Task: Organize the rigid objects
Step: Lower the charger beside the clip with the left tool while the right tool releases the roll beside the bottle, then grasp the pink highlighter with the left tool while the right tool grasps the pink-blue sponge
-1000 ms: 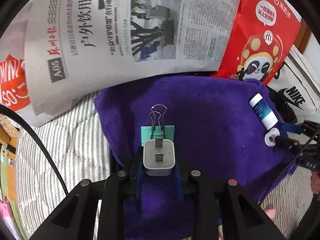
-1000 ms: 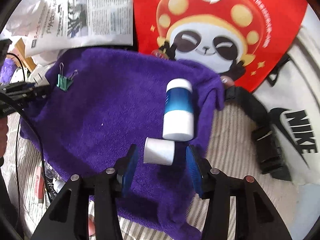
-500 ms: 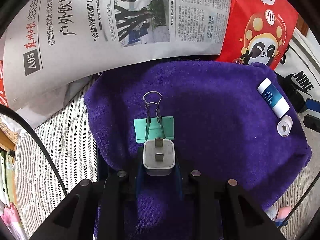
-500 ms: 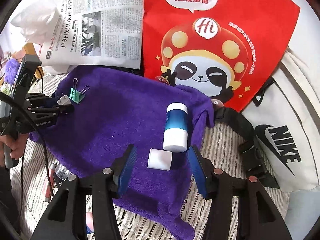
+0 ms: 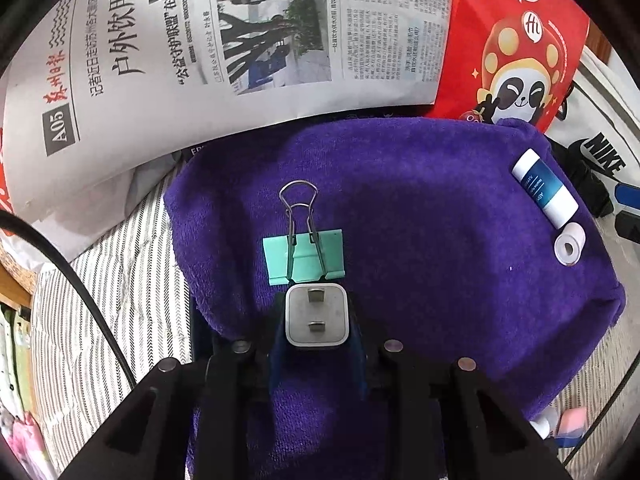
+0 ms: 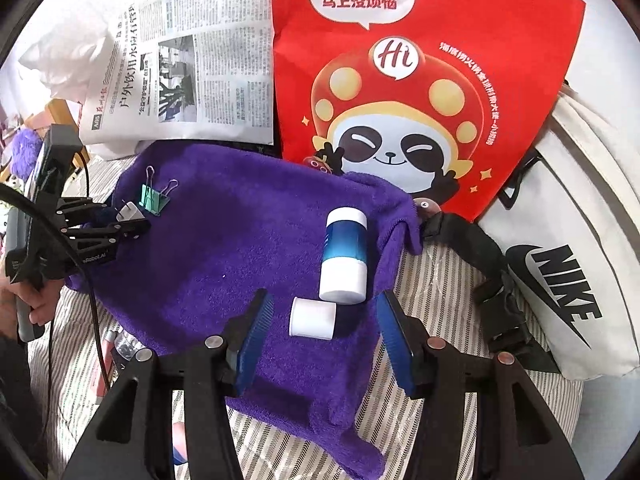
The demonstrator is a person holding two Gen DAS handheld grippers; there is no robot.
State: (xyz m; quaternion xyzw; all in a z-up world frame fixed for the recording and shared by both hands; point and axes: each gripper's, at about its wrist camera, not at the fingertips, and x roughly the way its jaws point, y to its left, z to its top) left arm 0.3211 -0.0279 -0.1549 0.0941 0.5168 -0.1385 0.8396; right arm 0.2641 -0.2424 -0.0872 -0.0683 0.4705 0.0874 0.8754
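Note:
My left gripper [image 5: 316, 322] is shut on a white plug adapter [image 5: 316, 316], prongs facing forward, held just short of a green binder clip [image 5: 305, 256] that lies on the purple towel [image 5: 420, 216]. The same gripper [image 6: 124, 220], plug adapter [image 6: 129, 212] and clip [image 6: 154, 198] show at the left of the right wrist view. My right gripper [image 6: 324, 332] is open over the towel [image 6: 224, 248], its fingers on either side of a small white cap [image 6: 313, 318]. A blue-and-white bottle [image 6: 345, 256] lies just beyond the cap. Bottle [image 5: 545, 189] and cap [image 5: 569, 245] sit at the towel's right edge.
A newspaper [image 5: 224, 40] and a red panda bag [image 6: 408, 80] lie behind the towel. A white Nike bag [image 6: 568, 280] with a black strap [image 6: 492, 280] lies to the right. Striped bedding [image 5: 108, 280] surrounds the towel. Small items [image 6: 116, 348] lie by its front-left edge.
My right gripper has pulled back and up from the cap and bottle. My left gripper has drawn back slightly from the binder clip, still holding the plug adapter.

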